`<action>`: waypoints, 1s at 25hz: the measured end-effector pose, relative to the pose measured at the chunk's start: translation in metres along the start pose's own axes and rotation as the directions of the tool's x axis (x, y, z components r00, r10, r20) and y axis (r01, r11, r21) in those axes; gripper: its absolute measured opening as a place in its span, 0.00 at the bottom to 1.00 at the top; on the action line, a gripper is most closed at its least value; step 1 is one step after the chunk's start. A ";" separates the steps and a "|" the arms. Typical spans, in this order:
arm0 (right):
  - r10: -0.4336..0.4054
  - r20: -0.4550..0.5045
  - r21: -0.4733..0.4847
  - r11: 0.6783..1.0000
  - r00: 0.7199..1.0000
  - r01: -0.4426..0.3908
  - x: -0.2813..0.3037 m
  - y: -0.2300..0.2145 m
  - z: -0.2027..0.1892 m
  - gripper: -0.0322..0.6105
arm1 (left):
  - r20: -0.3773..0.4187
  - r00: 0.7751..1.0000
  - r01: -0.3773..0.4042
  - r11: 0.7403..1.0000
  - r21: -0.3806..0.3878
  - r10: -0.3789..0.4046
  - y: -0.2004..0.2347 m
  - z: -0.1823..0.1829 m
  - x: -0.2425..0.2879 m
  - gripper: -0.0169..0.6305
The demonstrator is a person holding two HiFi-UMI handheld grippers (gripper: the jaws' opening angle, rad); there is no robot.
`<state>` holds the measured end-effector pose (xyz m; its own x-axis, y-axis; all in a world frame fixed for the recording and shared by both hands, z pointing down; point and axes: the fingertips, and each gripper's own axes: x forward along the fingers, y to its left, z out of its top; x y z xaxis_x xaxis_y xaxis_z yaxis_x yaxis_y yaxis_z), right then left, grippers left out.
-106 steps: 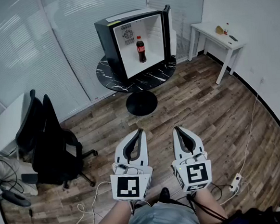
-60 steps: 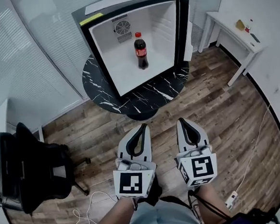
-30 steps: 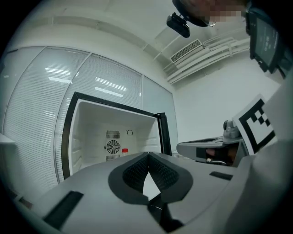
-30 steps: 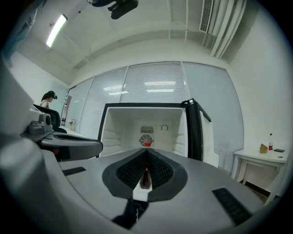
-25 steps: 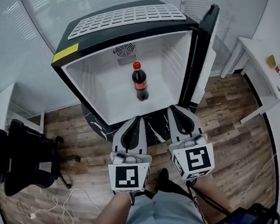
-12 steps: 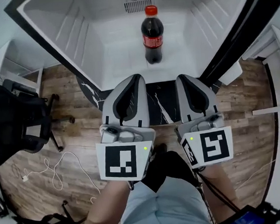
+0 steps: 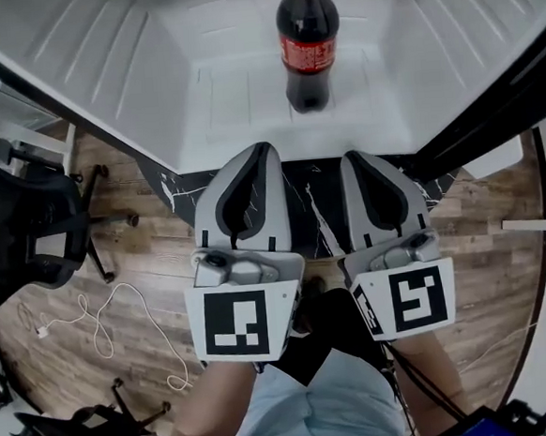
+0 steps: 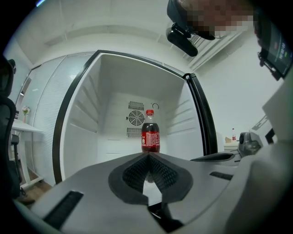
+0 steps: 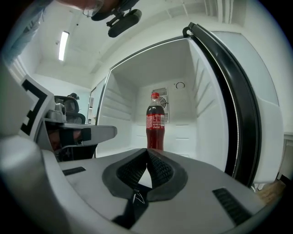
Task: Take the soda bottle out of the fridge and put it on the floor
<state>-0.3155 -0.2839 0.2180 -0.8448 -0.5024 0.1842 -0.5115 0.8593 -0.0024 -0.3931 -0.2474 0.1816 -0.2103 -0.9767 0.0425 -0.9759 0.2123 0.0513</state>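
A dark soda bottle (image 7: 308,42) with a red cap and red label stands upright in the middle of the open white fridge (image 7: 188,97). It also shows straight ahead as the bottle (image 8: 150,135) in the left gripper view and the bottle (image 9: 155,122) in the right gripper view. My left gripper (image 7: 266,148) and right gripper (image 7: 348,158) sit side by side just outside the fridge's front edge, short of the bottle. Both have their jaws shut tip to tip, with nothing held.
The fridge rests on a round black marble table (image 7: 315,218). Its open door (image 7: 499,100) stands to the right. A black office chair (image 7: 19,223) and a white cable (image 7: 102,320) lie on the wooden floor (image 7: 138,298) at the left.
The view has closed in on the fridge over the frames; both grippers have moved forward and lower, from well back in the room to the fridge's front edge. The bottle has not moved.
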 end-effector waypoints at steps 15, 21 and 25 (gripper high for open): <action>0.034 -0.013 -0.027 0.999 0.999 -0.035 0.027 -0.014 0.048 0.52 | -0.012 1.000 -0.022 1.000 -0.020 0.021 0.011 0.012 0.026 0.04; 0.045 -0.018 -0.053 0.998 0.999 -0.045 0.046 -0.015 0.069 0.57 | -0.016 1.000 -0.022 0.999 -0.034 0.021 0.019 0.014 0.033 0.04; 0.034 -0.032 -0.070 0.997 0.999 -0.036 0.061 -0.017 0.079 0.59 | -0.017 1.000 -0.019 0.999 -0.041 0.018 0.023 0.019 0.036 0.04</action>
<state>-0.3706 -0.3368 0.1514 -0.8561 -0.4698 0.2153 -0.4685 0.8814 0.0601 -0.4238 -0.2788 0.1657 -0.2271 -0.9720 0.0607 -0.9684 0.2319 0.0913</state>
